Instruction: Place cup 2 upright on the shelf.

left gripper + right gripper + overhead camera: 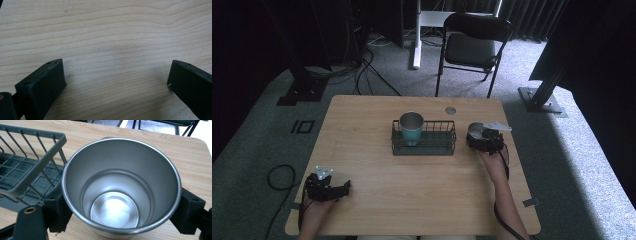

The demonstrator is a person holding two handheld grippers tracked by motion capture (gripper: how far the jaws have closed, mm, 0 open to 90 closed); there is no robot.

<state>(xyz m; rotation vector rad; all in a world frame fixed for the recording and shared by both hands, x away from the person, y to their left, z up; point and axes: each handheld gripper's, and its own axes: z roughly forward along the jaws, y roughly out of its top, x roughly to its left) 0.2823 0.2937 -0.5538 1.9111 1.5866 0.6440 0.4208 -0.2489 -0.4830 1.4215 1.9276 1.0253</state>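
The steel cup sits upright on the table, just beside the rack's right end, with the right gripper closed on its wall: in the right gripper view one black jaw presses each side just under the rim. It looks like a thin-walled or double-walled metal tumbler, empty, so probably light and stiff rather than fragile. Its smooth, polished wall tapers toward the base, which likely makes it slippery; a hold high up near the rolled rim, as now, seems the safer place, since the flare would stop it sliding down through the jaws. Squeezing should not dent it easily.

Inside the rack, at its left end, stands a teal cup, also upright, leaving the rack's right part free. The rack is open wire with a low rail, so a cup going in would have to clear that rail and may rock on the wire floor.

The left gripper rests well apart from the rack, at the table's near left corner; its jaws stand wide apart with nothing between them but bare wood.

The table is pale wood-grain laminate, flat and smooth, with a small round insert behind the rack. Beyond it are grey carpet, a black folding chair, cables and dark curtains.
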